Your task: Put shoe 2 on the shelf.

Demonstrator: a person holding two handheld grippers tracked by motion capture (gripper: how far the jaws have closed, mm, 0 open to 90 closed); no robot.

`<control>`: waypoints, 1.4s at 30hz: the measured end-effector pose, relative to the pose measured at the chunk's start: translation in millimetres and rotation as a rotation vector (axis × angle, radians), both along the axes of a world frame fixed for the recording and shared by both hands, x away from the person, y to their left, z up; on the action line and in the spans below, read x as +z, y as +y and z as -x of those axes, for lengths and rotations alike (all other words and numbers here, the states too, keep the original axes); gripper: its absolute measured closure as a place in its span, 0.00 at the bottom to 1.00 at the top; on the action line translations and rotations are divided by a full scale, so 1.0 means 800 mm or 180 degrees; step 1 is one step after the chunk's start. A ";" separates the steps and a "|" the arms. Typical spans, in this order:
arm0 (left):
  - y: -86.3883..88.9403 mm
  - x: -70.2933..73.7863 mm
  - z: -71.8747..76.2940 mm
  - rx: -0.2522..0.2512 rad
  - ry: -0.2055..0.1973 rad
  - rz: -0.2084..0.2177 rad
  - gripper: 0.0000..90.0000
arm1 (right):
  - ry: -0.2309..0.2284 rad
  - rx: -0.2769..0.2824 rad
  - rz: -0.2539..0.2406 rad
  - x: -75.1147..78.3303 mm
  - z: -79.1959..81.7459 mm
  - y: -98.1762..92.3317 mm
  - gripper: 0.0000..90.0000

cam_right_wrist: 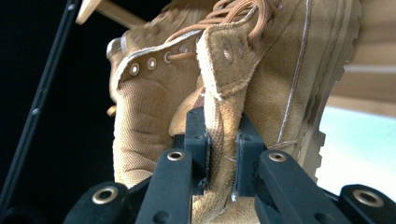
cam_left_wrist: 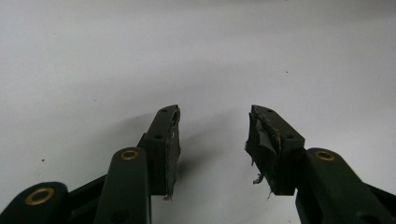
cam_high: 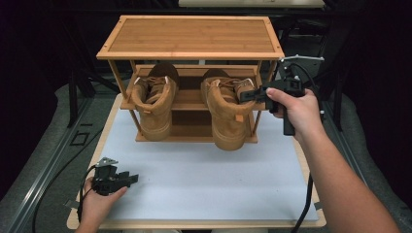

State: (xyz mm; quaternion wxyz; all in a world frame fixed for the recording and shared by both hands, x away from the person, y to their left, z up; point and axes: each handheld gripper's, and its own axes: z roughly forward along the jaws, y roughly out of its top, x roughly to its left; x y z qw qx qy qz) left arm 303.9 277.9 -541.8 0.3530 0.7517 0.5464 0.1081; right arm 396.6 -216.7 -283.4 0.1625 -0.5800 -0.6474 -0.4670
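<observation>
- From the high view I see a bamboo shoe rack (cam_high: pixel 190 36) standing at the far edge of the white table (cam_high: pixel 204 179), with two tan boots on its middle shelf, heels toward me.
- My right gripper (cam_high: pixel 248 94) reaches in from the right side of the rack and meets the collar of the right boot (cam_high: pixel 227 112), which juts out past the shelf's front edge; the left boot (cam_high: pixel 154 104) sits apart on the same shelf.
- My left gripper (cam_high: pixel 130 178) rests low at the table's near left corner, well apart from the rack.
- In the left gripper view its jaws stand apart with only bare table between them.
- In the right gripper view the jaws are clamped on the suede edge of the right boot (cam_right_wrist: pixel 224 70), just below the laced eyelets.
</observation>
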 end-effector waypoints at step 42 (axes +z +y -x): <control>0.004 0.111 -0.037 -0.0107 -0.0470 -0.0051 0.66 | -0.0744 -0.0506 0.0455 0.027 0.007 -0.003 0.67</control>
